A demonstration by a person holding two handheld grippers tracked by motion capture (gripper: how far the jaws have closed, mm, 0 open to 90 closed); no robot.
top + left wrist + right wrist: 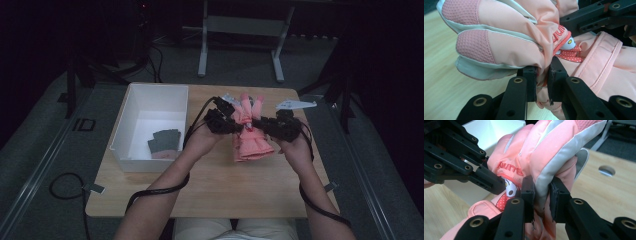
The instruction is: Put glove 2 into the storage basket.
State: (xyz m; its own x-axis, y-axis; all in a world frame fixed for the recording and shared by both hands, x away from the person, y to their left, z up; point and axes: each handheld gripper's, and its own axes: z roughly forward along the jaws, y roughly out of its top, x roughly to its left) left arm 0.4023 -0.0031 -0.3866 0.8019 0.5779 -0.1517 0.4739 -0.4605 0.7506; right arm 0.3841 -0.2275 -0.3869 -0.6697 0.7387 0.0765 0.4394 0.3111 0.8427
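Bin (131, 107) of white plastic stands at the left of the wooden surface (200, 190), open-topped, with two dark grey gloves (165, 141) lying flat on its floor. Just right of it the left tool (231, 124) is clamped on the near-left edge of a pink glove (250, 142); the left gripper view shows its jaws pinching a fold of the shell fabric at the wrist, below the padded fingers.

The pink glove is held between both tools near the middle of the surface, its long axis running away from the person, fingers toward the far edge and cuff toward the person. Its shell looks smooth and quilted, with waffle-textured pink fingertip patches, pale grey trim, embroidered lettering and a small cartoon badge with red dotted cloth.

The right tool (263, 122) grips the opposite edge, jaws closed on the pale trim. Both tools meet at the glove's waist, so neither hand is nearer. The bin lies to the left, so any move there would likely be led by the left hand.
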